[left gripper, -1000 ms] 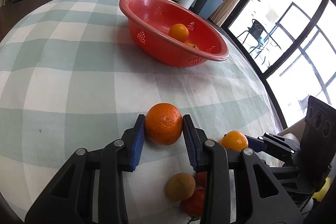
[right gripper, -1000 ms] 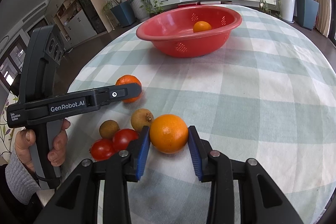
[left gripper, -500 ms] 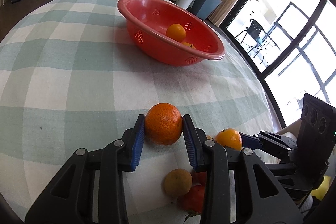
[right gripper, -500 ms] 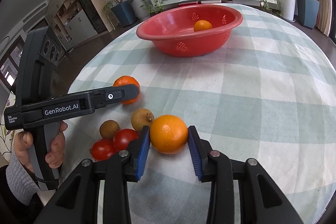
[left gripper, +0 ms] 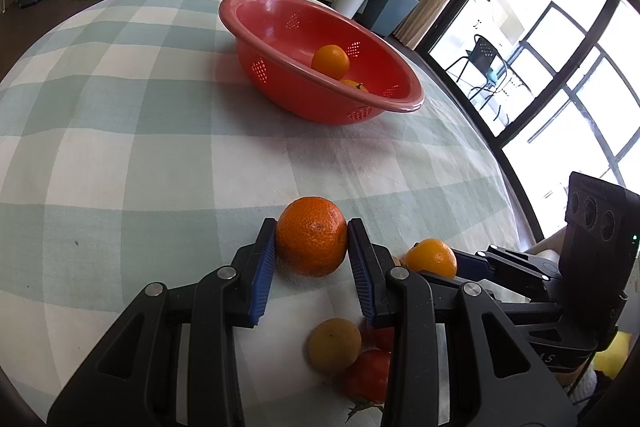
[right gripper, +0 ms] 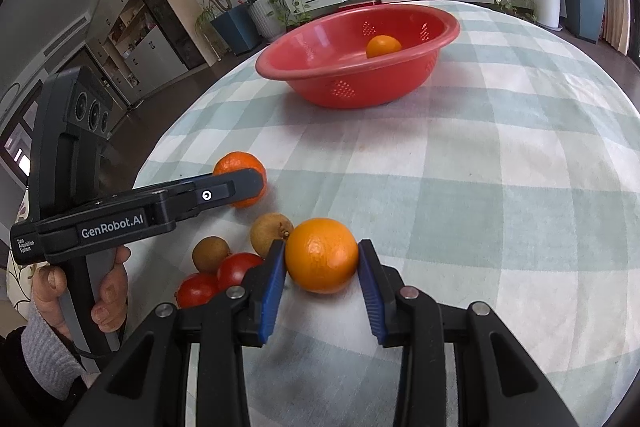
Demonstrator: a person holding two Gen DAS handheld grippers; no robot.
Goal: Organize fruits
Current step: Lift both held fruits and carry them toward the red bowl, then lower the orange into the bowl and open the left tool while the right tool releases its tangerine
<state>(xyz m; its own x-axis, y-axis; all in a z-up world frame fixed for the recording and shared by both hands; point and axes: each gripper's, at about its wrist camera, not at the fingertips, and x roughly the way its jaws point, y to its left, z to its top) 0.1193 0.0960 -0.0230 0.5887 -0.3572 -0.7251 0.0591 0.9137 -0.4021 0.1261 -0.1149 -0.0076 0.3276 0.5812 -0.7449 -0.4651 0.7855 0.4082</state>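
My left gripper point(left gripper: 311, 251) is shut on a rough-skinned mandarin point(left gripper: 312, 242) just above the checked cloth; it also shows in the right wrist view point(right gripper: 239, 187). My right gripper point(right gripper: 322, 261) is shut on a smooth orange point(right gripper: 321, 255), which also shows in the left wrist view point(left gripper: 432, 259). A red perforated basket point(left gripper: 320, 103) stands further back with two oranges point(left gripper: 330, 61) inside; the right wrist view point(right gripper: 360, 95) shows one orange point(right gripper: 383, 46) in it.
Two brownish round fruits point(right gripper: 270, 231) point(right gripper: 210, 253) and two red tomatoes point(right gripper: 238, 269) point(right gripper: 197, 290) lie between the grippers. The round table point(right gripper: 500, 187) drops off left and right. Potted plants and a low TV shelf stand behind.
Both grippers keep their fruit. The left gripper has lifted and shifted slightly; the basket sits a little further left and lower in its view. The right gripper has barely moved.
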